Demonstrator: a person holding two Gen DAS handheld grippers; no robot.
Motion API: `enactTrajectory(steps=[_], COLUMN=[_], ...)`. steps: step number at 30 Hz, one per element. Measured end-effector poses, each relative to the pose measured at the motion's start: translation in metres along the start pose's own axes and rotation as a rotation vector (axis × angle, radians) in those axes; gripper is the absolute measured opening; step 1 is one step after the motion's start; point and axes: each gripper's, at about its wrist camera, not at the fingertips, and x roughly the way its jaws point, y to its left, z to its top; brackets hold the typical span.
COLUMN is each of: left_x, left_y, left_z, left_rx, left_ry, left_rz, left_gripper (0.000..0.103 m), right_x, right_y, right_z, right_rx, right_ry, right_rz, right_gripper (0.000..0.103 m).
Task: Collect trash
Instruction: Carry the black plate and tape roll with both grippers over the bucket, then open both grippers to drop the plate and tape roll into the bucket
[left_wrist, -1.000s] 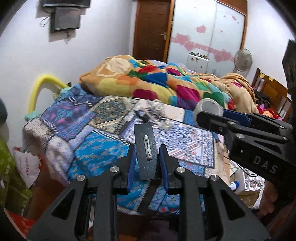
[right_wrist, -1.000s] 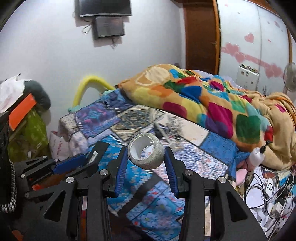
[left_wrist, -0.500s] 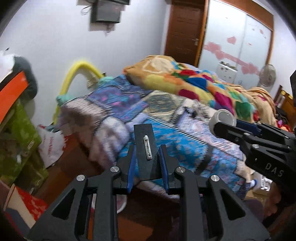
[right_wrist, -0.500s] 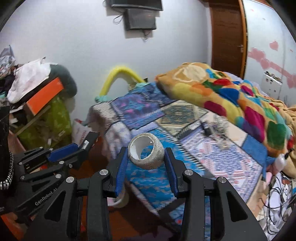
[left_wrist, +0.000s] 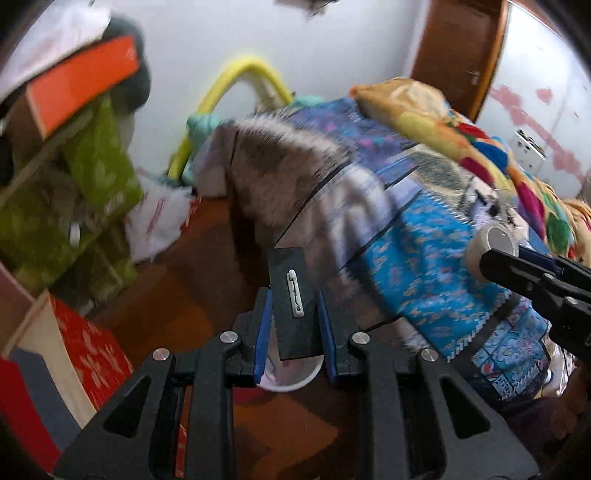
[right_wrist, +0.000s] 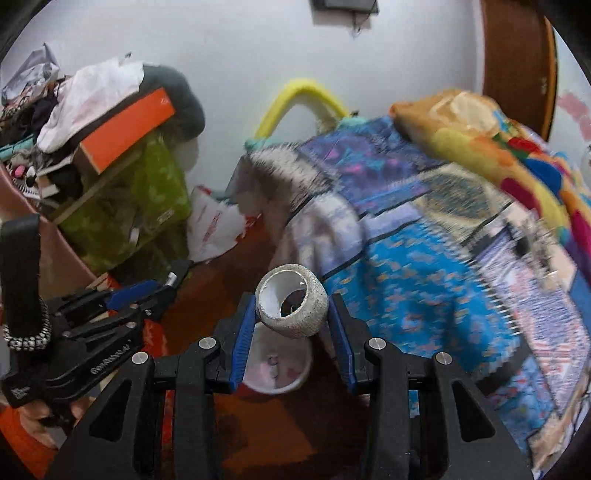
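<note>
Claws (left_wrist: 294, 328) now above white bin (right_wrist: 277, 369)

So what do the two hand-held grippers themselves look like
Both are matte black plastic frames with triangular cutouts, silver screws and blue finger pads. The left hand-held gripper carries white lettering on its side and a black-and-white braided cord; the right hand-held gripper matches.

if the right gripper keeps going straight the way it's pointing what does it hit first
Most likely the white bin on the floor, showing just below the tape roll held by the right gripper. Depth is unclear, but nothing shows between them.
</note>
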Motion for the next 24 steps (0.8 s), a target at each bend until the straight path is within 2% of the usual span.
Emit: enactTrajectory(steps=[3,9,15,19,20,22,24], left_x=[0.027,0.077,0.109,0.120,0.122,0.126,0.129], left_y=[0.017,0.034,0.042,0.049,0.050,0.052,0.054], left_z=[-0.014,-0.036,-0.044,-0.041,-0.040,-0.037,-0.033], left_rx=[-0.056,-0.104,-0.119,-0.137,-0.143,-0.162,-0.185], left_ry=[0.059,0.167,0.225,0.236,0.238,0.252,0.259], left_rz=[-0.005,-0.002,0.005,0.004,0.003,-0.009,-0.026], left_gripper=[0.024,0.024,0.024,0.024,0.024,0.024,0.024], right_x=[0.029,0.088,0.131,0.140,0.142,0.141,0.139], right_y=[0.007,0.021,0.026,0.024,0.024,0.025,0.026], right_z=[-0.005,-0.018,-0.020,-0.011,-0.009,-0.005,-0.004], right_rx=[-0.002,-0.031,-0.028,0.022,0.022,0.007,-0.013], right_ry=[0.065,0.203,0.302,0.323,0.324,0.313,0.289], right_rz=[0.018,0.038,0.089,0.189,0.193,0.163,0.135], right_gripper=[0.036,0.037,0.037,0.040,0.043,0.056,0.056])
